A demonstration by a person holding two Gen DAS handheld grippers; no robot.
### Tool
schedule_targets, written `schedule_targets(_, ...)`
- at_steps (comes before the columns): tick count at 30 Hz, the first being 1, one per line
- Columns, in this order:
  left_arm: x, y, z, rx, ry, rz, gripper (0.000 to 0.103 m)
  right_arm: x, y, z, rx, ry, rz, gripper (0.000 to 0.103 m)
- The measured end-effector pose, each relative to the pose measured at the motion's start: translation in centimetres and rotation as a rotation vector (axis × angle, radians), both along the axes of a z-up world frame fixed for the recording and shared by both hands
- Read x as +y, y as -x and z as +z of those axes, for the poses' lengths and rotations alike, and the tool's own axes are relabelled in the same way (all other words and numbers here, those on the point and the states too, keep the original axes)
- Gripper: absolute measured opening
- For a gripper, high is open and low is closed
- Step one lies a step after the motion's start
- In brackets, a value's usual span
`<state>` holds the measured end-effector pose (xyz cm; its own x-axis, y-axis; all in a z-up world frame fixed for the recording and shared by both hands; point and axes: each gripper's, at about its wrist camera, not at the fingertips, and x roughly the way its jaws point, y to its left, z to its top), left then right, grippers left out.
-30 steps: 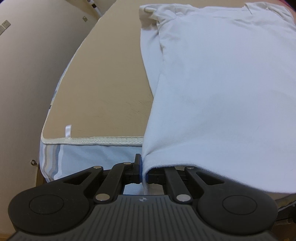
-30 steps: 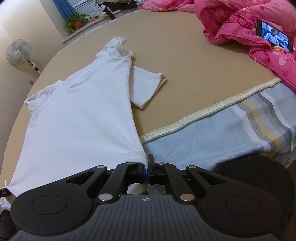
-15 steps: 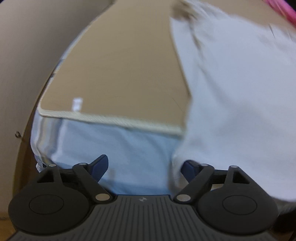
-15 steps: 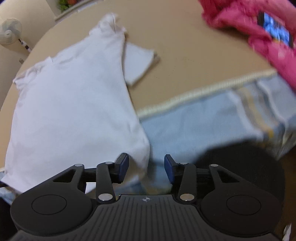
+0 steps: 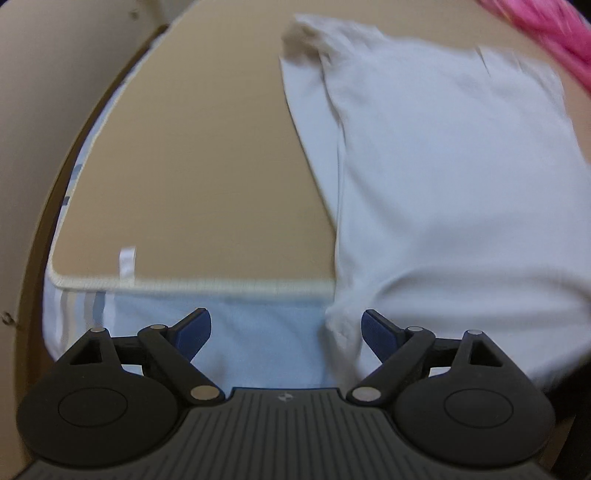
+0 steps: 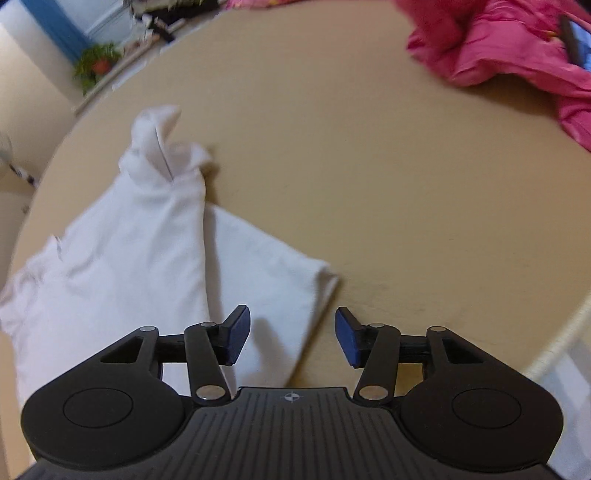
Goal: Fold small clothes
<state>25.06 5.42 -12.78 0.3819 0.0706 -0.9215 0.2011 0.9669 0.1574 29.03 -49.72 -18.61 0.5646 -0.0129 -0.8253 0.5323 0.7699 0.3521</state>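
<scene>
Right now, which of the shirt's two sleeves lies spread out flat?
The sleeve just ahead of the right gripper, spread flat on the tan mattress. The other sleeve, at the shirt's far side, is bunched.

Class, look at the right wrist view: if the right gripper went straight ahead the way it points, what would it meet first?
Probably the sleeve of the white T-shirt, lying flat on the tan bed cover right before the open right gripper. Depth is unclear.

A tan mat (image 6: 369, 177) with pale piping is covering a bed over a blue striped sheet (image 5: 258, 332). Cream walls (image 5: 55, 92) are enclosing it. A potted plant (image 6: 96, 64) is sitting by a blue curtain (image 6: 55, 33). Pink bedding (image 6: 517, 51) is lying bunched at the far corner.
</scene>
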Motion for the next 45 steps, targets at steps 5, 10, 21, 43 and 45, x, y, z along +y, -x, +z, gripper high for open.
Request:
schedule_targets(5,3.1,1.4,-0.1,0.064,-0.109,0.024,0.092,0.8,-0.2,2.4,-0.008,0.142,0.09,0.005)
schedule_targets(10,5.4,-2.3,3.3,-0.052,-0.124,0.145,0.093,-7.1,-1.5,10.6,-0.025,0.471,-0.068,0.005)
schedule_targets(21,2.4,-14.6,-0.6,-0.058,-0.099,0.209,0.101,-13.2,-1.3,14.6,-0.066,0.531,-0.308,0.061)
schedule_targets(43,-3.5,-18.9,-3.8,0.032,0.216,0.096,0.002,16.8,1.0,4.7,0.085,0.34,0.333,0.063)
schedule_targets(45,-2.4,-18.9,-1.6,-0.029,0.188,0.125,0.002,17.2,0.3,4.3,0.1,0.362,0.342,0.063)
